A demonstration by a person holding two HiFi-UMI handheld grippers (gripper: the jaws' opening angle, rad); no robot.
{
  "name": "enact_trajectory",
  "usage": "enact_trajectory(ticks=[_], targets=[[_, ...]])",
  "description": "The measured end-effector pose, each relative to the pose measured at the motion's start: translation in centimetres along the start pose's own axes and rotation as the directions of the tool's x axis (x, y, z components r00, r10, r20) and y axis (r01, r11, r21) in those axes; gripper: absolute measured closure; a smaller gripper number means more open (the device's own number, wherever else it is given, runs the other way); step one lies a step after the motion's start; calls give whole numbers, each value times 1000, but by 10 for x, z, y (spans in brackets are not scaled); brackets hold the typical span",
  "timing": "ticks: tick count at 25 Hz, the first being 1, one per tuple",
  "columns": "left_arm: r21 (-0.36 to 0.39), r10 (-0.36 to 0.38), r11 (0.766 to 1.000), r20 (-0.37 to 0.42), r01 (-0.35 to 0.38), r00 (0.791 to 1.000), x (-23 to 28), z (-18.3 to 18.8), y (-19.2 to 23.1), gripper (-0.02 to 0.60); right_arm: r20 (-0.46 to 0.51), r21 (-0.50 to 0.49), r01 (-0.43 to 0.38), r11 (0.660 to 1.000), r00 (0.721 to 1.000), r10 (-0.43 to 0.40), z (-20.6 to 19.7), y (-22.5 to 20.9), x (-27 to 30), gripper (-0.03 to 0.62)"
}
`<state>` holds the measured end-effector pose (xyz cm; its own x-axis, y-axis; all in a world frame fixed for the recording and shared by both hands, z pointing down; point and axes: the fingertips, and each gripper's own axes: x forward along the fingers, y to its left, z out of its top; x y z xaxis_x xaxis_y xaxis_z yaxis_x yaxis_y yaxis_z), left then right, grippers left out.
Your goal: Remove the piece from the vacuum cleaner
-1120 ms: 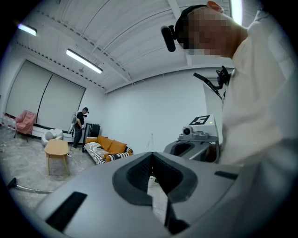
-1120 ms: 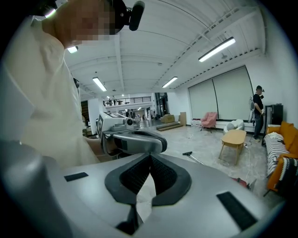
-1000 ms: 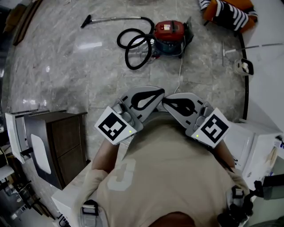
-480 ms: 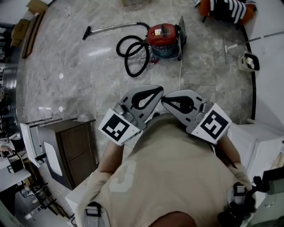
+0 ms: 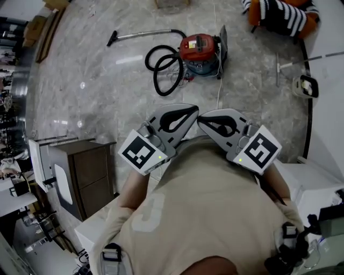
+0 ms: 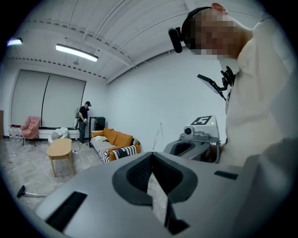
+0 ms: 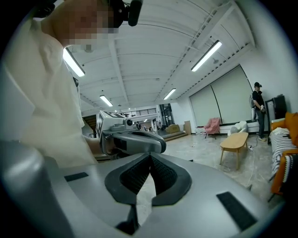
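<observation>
- You held the left hand-held gripper (image 5: 189,114) close in front of your chest, its jaws pressed together with nothing between them.
- Your right hand-held gripper (image 5: 206,121) sat just beside it, tip nearly meeting tip. Its jaws were likewise closed and empty.
- Both pointed out over the marble floor (image 5: 97,91), and neither touched anything.
- The red vacuum cleaner (image 5: 200,49) stood on the floor toward the far edge of your head view, well apart from both grippers.
- Its black hose (image 5: 156,79) lay in loops on the floor just left of the body.
- The metal wand (image 5: 148,33) ran leftward along the floor from the hose and ended in a dark nozzle (image 5: 112,38). This was probably the piece to come off, though the joint was too small to make out.
- A white cord (image 5: 219,86) trailed across the floor from the vacuum cleaner toward you.
- An orange sofa (image 5: 279,16) with a striped throw filled the floor's far right corner.
- A dark wooden cabinet (image 5: 88,174) stood at your left.
- In the left gripper view, a person (image 6: 84,122) stood far off, beyond a wooden table (image 6: 60,149).
</observation>
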<state>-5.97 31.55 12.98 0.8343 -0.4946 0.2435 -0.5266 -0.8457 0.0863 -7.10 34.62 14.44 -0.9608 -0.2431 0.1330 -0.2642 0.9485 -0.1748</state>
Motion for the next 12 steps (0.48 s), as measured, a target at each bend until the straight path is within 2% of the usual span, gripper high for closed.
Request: enact_trajectory(ticks=[4,10,12], targets=[[-4,-4,1000,-1,4,1000,23,10,0,577,7,8,-13,1000,1000,13,-2,-16,-12,591],[-19,8,1000,-25,-9,1000,41,1,5,578,-7,9,-25,1000,1000,25,-9,-31,-18,591],[-11,17,1000,-49,-17,999,43,-6,12,577,26,29,-27,999,999,26,-3,-34,-18,591]])
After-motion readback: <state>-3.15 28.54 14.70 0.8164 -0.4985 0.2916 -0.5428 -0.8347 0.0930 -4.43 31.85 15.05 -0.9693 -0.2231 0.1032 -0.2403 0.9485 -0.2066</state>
